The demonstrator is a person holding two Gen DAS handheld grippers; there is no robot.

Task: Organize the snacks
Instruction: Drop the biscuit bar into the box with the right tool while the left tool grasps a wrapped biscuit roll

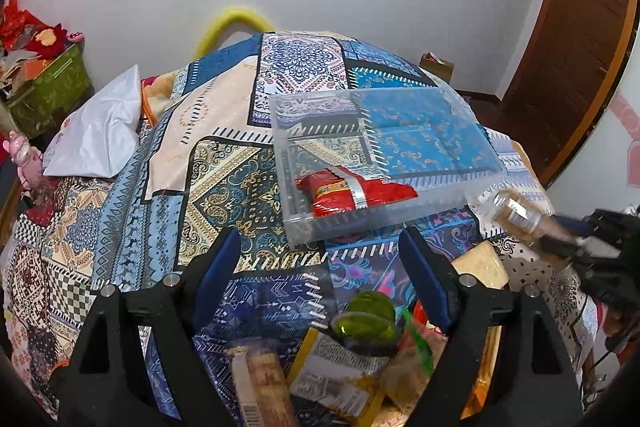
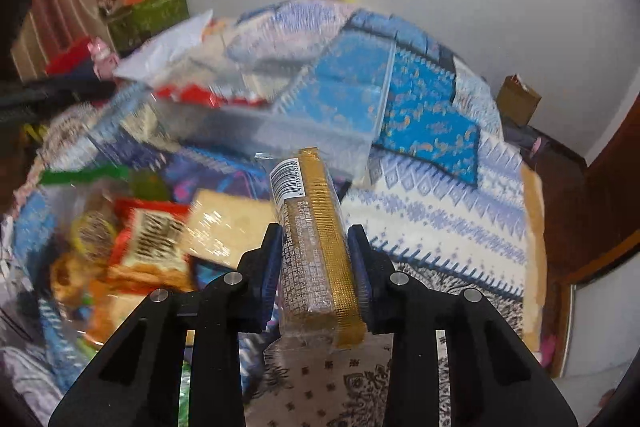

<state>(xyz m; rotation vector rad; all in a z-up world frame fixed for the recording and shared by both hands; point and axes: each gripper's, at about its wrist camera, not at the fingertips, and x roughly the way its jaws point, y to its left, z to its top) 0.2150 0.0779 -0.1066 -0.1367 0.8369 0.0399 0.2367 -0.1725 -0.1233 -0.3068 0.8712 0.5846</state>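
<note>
snacks (image 1: pixel 352 359) mostly loose, heaped on bed | clear bin (image 1: pixel 460 205) holds one red packet (image 1: pixel 352 193) | right tool (image 2: pixel 314 267) clamped on gold packet (image 2: pixel 316 247), raised | left tool (image 1: pixel 320 259) agape, empty | early stage

The gold snack pack (image 2: pixel 316 243) bears a barcode with digits too blurred to read surely; other print is illegible

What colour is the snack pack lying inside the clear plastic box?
Red snack pack; left wrist view shows it best.

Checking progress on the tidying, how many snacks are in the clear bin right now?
1: a red snack packet lies at the near end of the clear bin; nothing else shows inside.
</note>
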